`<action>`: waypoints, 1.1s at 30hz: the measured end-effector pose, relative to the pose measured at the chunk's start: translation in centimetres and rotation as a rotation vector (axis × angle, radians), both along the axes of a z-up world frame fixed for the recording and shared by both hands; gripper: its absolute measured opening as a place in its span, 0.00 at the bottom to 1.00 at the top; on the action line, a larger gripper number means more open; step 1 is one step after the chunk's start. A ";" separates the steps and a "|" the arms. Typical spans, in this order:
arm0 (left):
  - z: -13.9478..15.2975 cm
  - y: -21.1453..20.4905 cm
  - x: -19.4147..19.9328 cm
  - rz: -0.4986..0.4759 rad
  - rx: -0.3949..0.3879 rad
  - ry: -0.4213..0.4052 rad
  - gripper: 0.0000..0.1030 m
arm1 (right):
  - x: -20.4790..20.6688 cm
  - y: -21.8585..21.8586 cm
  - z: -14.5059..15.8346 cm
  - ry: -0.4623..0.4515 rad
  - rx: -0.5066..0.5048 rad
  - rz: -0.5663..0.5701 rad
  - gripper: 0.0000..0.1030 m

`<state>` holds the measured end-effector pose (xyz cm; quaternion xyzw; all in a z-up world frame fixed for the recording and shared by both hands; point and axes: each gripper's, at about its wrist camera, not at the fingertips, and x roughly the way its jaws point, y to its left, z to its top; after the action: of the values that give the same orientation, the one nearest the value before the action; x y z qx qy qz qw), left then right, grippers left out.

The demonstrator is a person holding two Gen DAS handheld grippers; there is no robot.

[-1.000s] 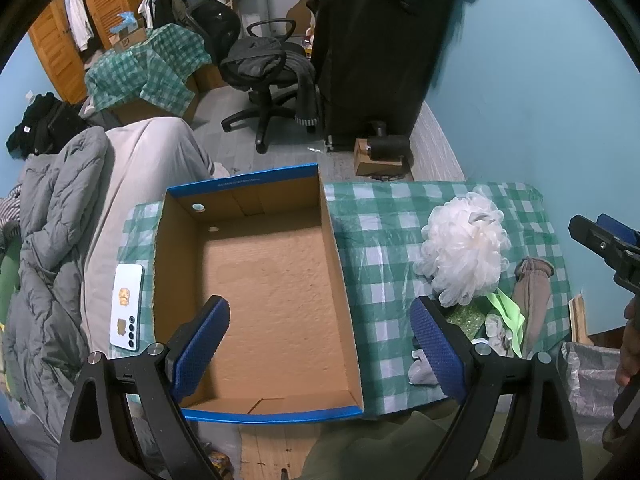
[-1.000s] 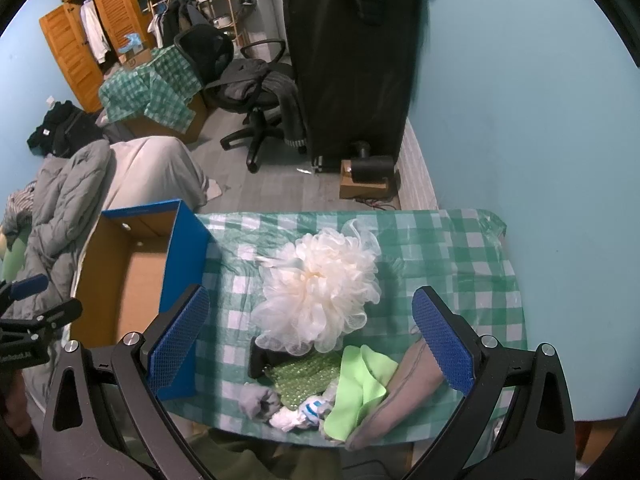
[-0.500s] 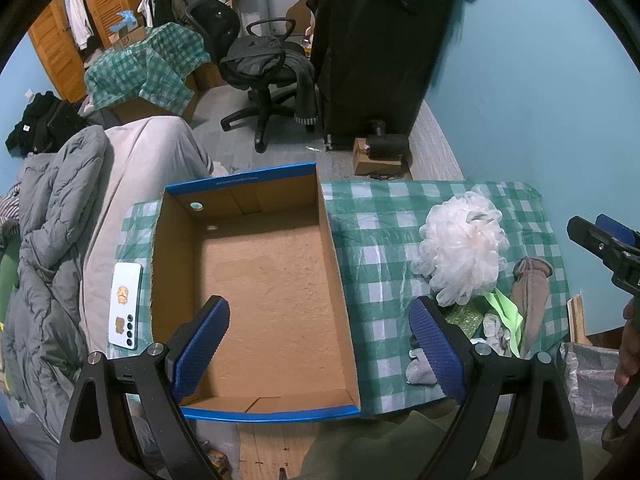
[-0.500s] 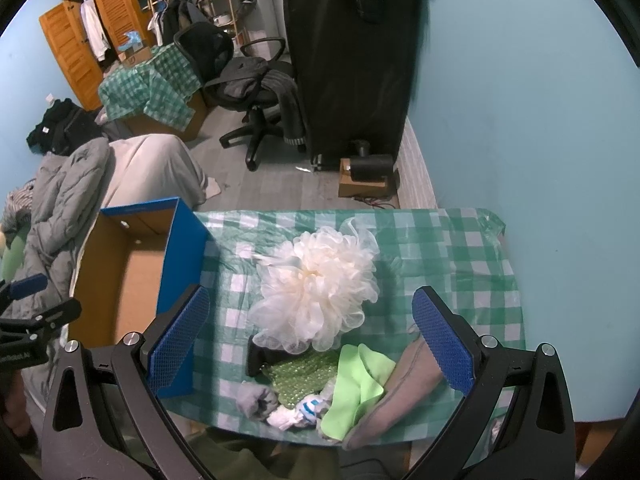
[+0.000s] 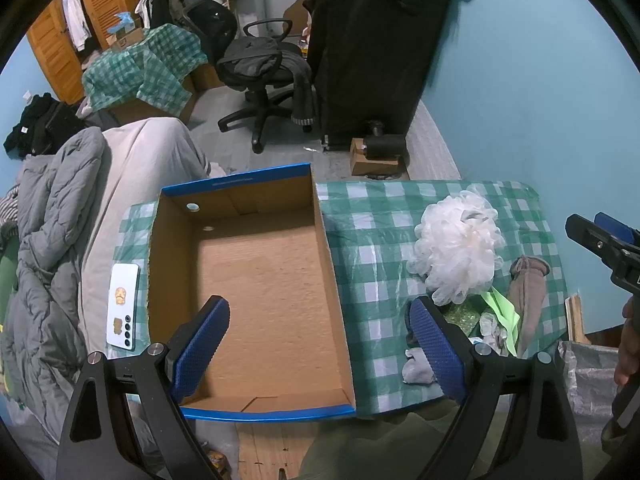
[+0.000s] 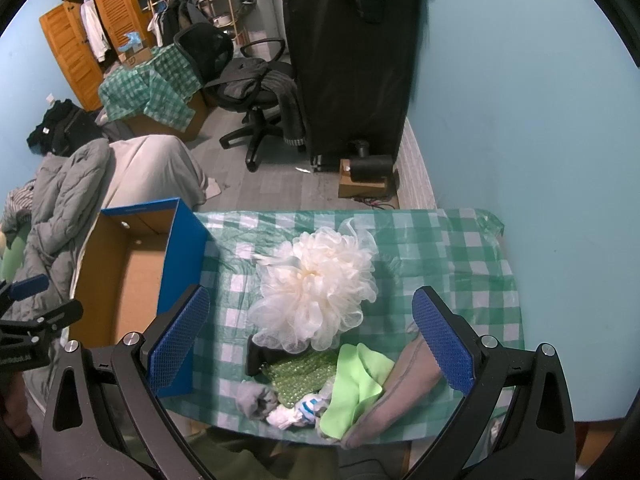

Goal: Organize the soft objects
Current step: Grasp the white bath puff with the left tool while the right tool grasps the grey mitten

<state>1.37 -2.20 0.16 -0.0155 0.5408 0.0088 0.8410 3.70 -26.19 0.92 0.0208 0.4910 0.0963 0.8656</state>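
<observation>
Fluffy cream loofah [image 6: 316, 292] beside cardboard box [image 5: 256, 280]; left tool [image 5: 320, 348], right tool [image 6: 308, 344] spread wide, holding nothing

The box [image 5: 256, 280] sits on the left part of the table [image 5: 368, 248], and nothing lies inside it. Left of the box, just beside its wall, a phone [image 5: 123, 312] lies flat. Right of the box, apart from it, rests the bath puff [image 6: 316, 292]. Nearer the table's front edge than the puff, and touching it, lies a heap: a beaded pouch [image 6: 300, 372], a rolled sock [image 6: 256, 400], a folded cloth [image 6: 356, 384] and a long sock [image 6: 396, 396] at the heap's right end. Beyond the box, on the floor, stands an office chair [image 5: 260, 76].
</observation>
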 end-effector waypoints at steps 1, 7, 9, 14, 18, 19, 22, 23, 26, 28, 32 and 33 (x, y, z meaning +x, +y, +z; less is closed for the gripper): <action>-0.1 0.1 -0.1 0.000 0.001 0.000 0.90 | 0.0 0.0 0.0 0.000 0.000 0.000 0.98; -0.1 0.1 -0.1 -0.001 0.000 0.001 0.90 | 0.0 -0.1 0.0 0.001 0.000 -0.001 0.98; 0.0 -0.2 -0.1 -0.004 -0.001 0.001 0.90 | 0.0 -0.3 -0.1 -0.001 -0.001 -0.005 0.98; -0.1 -1.7 0.3 -0.027 -0.002 0.004 0.90 | -0.9 -1.3 -2.1 0.010 -0.006 -0.019 0.98; -0.8 -2.8 0.6 -0.056 0.003 0.006 0.90 | -0.9 -2.4 -2.0 0.020 -0.012 -0.036 0.98; -0.9 -3.1 0.8 -0.064 0.004 0.007 0.90 | -0.8 -2.8 -1.8 0.024 -0.013 -0.043 0.98; -1.2 -3.7 1.2 -0.085 0.000 0.011 0.90 | -0.9 -3.8 -2.0 0.036 -0.015 -0.065 0.98; -1.3 -3.8 1.4 -0.093 -0.001 0.013 0.90 | -1.0 -4.3 -2.1 0.040 -0.017 -0.074 0.98; -1.8 -4.8 2.0 -0.119 -0.001 0.025 0.90 | -0.9 -5.3 -2.2 0.055 -0.026 -0.099 0.98; -2.1 -5.1 2.5 -0.133 -0.004 0.029 0.90 | -0.8 -6.2 -2.4 0.064 -0.025 -0.121 0.98; -2.8 -6.8 3.6 -0.176 -0.019 0.044 0.90 | -0.9 -8.1 -3.2 0.090 -0.028 -0.164 0.98; -2.9 -7.0 3.7 -0.182 -0.018 0.047 0.90 | -1.0 -8.5 -3.4 0.098 -0.030 -0.172 0.98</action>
<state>5.11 -9.24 -2.73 0.0264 0.5597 -0.0722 0.8251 2.67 -34.71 -2.50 0.0546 0.5305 0.0130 0.8458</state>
